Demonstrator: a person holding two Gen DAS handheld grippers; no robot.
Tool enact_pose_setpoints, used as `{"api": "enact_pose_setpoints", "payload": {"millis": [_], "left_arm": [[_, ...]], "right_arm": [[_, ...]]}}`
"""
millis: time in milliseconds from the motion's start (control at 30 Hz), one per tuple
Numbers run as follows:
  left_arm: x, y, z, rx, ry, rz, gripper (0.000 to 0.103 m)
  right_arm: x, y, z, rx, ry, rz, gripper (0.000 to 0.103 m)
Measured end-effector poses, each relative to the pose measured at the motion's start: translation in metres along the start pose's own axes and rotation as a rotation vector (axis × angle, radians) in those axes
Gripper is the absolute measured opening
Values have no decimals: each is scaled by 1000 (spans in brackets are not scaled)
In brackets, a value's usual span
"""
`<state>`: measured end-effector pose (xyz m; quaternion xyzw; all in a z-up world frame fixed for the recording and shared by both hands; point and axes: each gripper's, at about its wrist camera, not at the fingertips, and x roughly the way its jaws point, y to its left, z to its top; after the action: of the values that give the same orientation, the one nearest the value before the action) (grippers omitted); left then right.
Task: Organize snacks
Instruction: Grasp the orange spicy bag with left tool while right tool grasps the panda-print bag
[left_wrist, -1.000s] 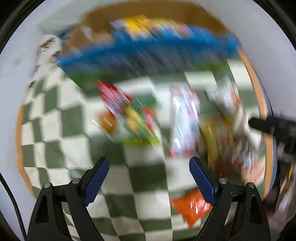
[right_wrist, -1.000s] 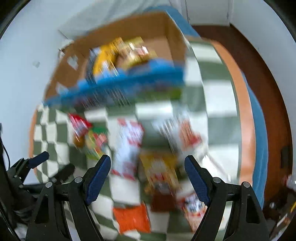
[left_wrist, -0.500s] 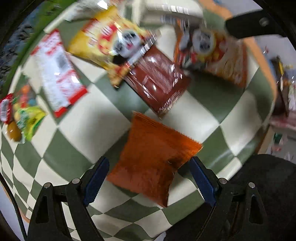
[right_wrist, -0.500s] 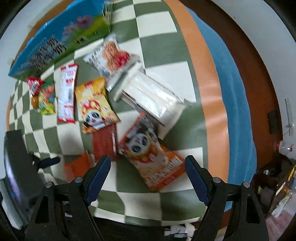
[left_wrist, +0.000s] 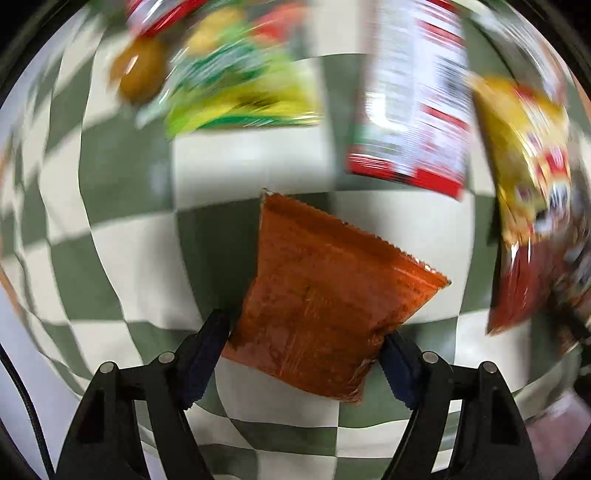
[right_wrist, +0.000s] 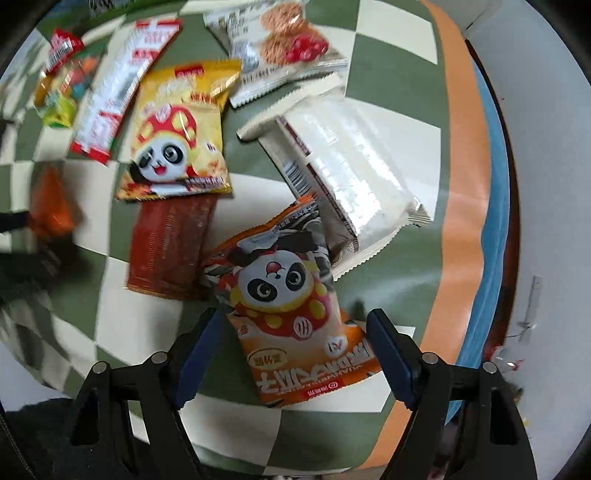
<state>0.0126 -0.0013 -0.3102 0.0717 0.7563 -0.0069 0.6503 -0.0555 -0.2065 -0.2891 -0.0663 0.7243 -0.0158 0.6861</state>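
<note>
Fingers of left gripper (left_wrist: 306, 350) pinch orange packet (left_wrist: 332, 295); right gripper (right_wrist: 295, 350) fingers spread around panda packet (right_wrist: 295, 314)

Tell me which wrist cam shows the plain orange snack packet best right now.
Left wrist view: the orange packet fills the centre, sharp, between the left gripper fingers, with its crimped top edge visible. The right wrist view shows it only as a small, motion-blurred orange patch at the far left edge.
</note>
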Motion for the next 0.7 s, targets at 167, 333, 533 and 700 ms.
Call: {"api": "enact_pose_setpoints", "payload": {"millis": [167, 333, 533, 700], "left_arm": [[0, 8, -5, -34, 23, -131, 76], [-1, 1, -18, 11, 25, -145, 76], [-38, -6, -13, 87, -51, -94, 76], [-46, -18, -3, 141, -58, -76, 76]], "right_arm": [[11, -10, -2, 170, 56, 138, 64], [27, -20, -11, 352, 142, 411, 61], [22, -25, -22, 441, 85, 402, 68], [21, -24, -13, 477, 66, 367, 68]]}}
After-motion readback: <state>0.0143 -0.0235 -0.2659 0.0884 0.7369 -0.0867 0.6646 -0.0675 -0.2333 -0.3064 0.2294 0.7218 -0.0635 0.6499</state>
